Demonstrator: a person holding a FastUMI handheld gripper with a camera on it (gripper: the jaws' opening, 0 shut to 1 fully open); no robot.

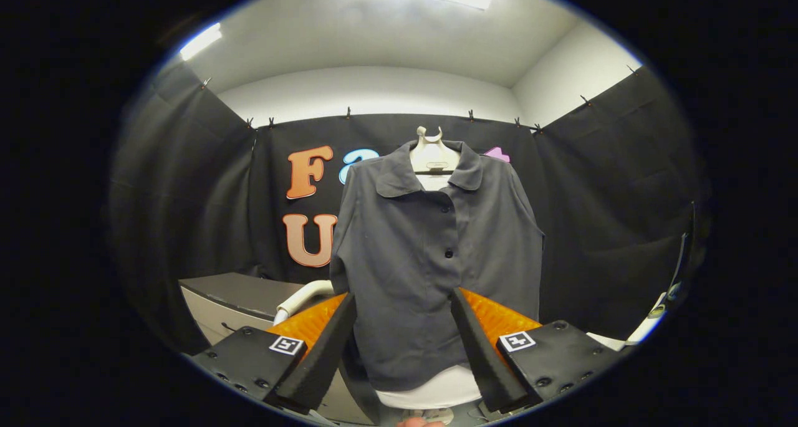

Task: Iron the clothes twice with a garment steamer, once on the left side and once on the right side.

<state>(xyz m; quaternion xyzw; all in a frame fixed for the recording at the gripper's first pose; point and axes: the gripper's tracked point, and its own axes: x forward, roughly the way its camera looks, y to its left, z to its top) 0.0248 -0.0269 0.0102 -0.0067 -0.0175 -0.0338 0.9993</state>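
Note:
A dark grey button-up shirt (430, 252) hangs on a pale hanger (433, 156) in front of the black cloth wall, facing me. My gripper (404, 296) stands open, its two fingers spread wide and framing the shirt's lower part, which hangs beyond them. Nothing is held between the fingers. A white curved piece (305, 297), possibly the steamer's handle or hose, pokes out beside the left finger at the shirt's left hem. Below the hem a white rounded form (436, 389) shows between the fingers; I cannot tell what it is.
A grey-topped cabinet (240, 288) stands at the left, behind the left finger. A white object (648, 327) shows at the far right by the cloth wall. Black cloth encloses the booth on three sides.

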